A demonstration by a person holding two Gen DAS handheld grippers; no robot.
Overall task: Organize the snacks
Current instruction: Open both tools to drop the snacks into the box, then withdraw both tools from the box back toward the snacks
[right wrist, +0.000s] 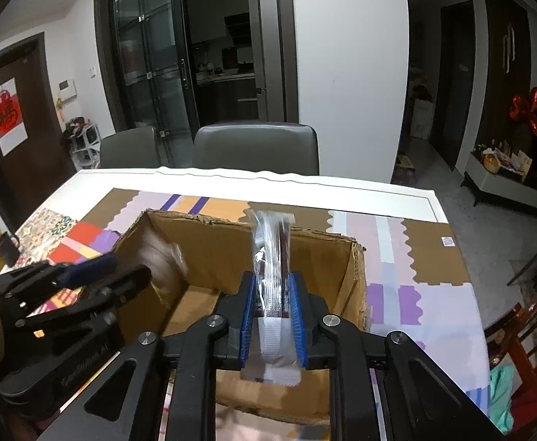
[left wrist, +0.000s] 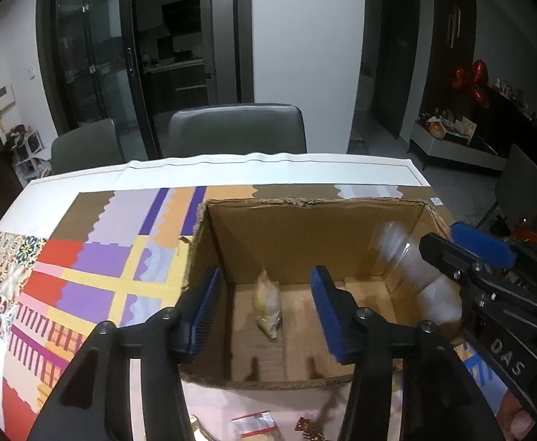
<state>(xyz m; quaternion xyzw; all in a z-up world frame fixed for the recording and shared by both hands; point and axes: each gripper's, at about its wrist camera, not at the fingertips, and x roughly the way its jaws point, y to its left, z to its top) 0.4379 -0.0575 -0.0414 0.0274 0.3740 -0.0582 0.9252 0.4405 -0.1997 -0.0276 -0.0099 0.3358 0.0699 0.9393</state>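
A: Centre of the left wrist view: the left gripper (left wrist: 266,308) hangs over the open cardboard box (left wrist: 305,220), its blue pads spread apart and nothing between them. Released?

B: Released. Straight past the gap, a small yellowish snack bag (left wrist: 267,307) lies on the box floor, blurred.

A: And the right gripper (right wrist: 271,316), lower centre of its own view?

B: Clenched on a clear-wrapped snack pack (right wrist: 270,257) with a white crimped end and a dark stripe. The pack stands up between the pads and pokes forward over the box interior.

A: The same pack shows at right in the left view, pale and smeared, at the box's right wall.

B: Outward: the box sits on a patchwork cloth (left wrist: 96,257) covering the worktop (right wrist: 305,183). A red-and-white sachet (left wrist: 255,422) lies at the bottom edge, in front of the box.

A: Beyond the far edge, two grey chairs (right wrist: 257,145).
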